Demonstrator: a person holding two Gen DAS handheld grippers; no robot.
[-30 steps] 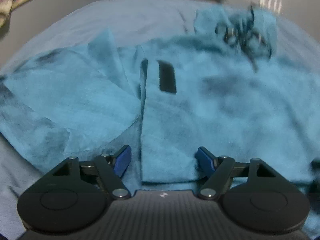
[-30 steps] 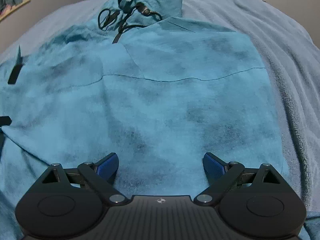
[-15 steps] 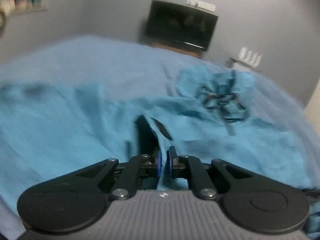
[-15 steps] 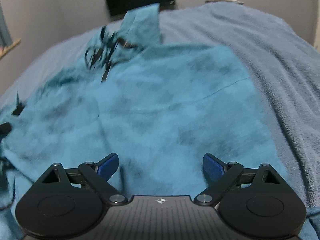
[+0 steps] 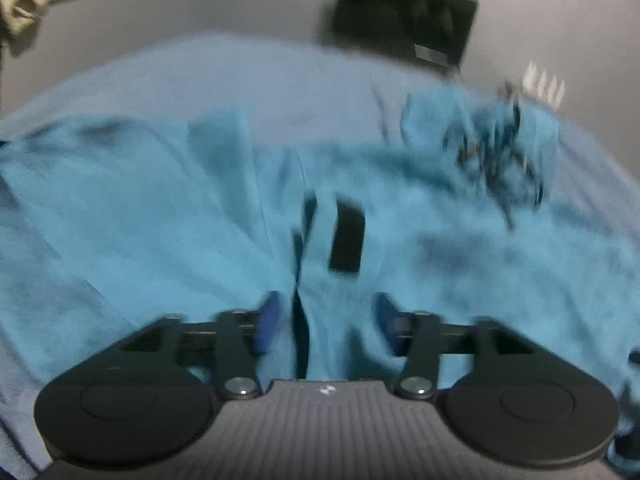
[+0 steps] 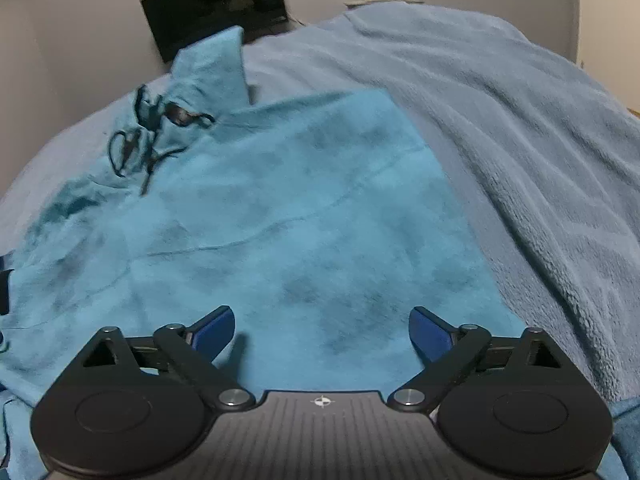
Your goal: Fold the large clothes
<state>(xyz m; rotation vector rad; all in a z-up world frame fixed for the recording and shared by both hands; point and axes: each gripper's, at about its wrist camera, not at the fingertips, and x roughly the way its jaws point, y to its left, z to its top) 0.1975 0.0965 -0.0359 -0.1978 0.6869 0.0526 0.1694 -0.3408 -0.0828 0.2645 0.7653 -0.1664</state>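
The left claw (image 5: 324, 322), pinched shut moments ago, has sprung open, dropping the teal hoodie (image 5: 440, 248); the right claw (image 6: 322, 330) stays wide, empty.

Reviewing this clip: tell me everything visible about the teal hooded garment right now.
The teal hooded garment looks like soft, mottled fleece, spread mostly flat on a grey-blue blanket. Its hood points away toward the TV, with tangled black drawstrings at the neck. A seam crosses its middle; the right edge is folded straight. The left view, blurred, shows a black tab and a raised fold between the open left hand-held gripper fingers. The right hand-held gripper hovers open above it.
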